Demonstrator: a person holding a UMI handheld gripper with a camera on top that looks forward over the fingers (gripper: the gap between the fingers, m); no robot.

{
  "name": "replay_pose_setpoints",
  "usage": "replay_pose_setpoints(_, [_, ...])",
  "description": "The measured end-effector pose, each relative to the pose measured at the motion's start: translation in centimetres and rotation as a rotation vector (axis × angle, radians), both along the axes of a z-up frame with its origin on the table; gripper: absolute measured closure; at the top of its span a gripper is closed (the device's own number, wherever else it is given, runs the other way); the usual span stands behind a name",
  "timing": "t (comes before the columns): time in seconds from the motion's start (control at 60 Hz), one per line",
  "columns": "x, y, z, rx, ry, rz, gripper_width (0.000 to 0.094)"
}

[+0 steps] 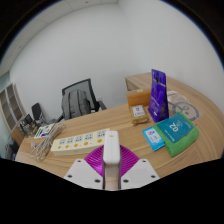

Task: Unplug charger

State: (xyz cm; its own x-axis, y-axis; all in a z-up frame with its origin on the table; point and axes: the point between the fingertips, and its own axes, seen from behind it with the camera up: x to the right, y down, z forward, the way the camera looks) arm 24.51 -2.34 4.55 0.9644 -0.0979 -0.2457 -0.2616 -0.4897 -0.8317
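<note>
My gripper (111, 165) is shut on a white charger (111, 152), which stands upright between the purple pads (95, 162) and is held above the wooden table (120, 128). The charger is apart from the white power strip (78, 140), which lies on the table just beyond the fingers, to the left. The strip has a row of sockets with yellow marks.
A purple box (158, 94) stands at the right with teal packets (176, 128) and a small blue box (153, 137) in front of it. A wire basket (40, 146) sits at the strip's left end. A dark office chair (78, 100) stands behind the table.
</note>
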Motion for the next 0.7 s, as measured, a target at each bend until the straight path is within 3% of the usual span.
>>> replay_pose_setpoints(0.1, [-0.1, -0.8, -1.8, -0.069, 0.048, -0.019, 0.0744])
replay_pose_setpoints(0.183, [0.4, -1.5, -1.7, -0.064, 0.106, -0.048, 0.0698])
replay_pose_setpoints(0.333, [3.3, -3.7, -2.6, -0.122, 0.064, -0.092, 0.0499])
replay_pose_setpoints(0.567, [6.3, -6.5, -1.6, -0.158, -0.107, -0.118, 0.0076])
replay_pose_setpoints(0.7, [4.7, -8.1, 2.8, -0.158, -0.211, -0.095, 0.0075])
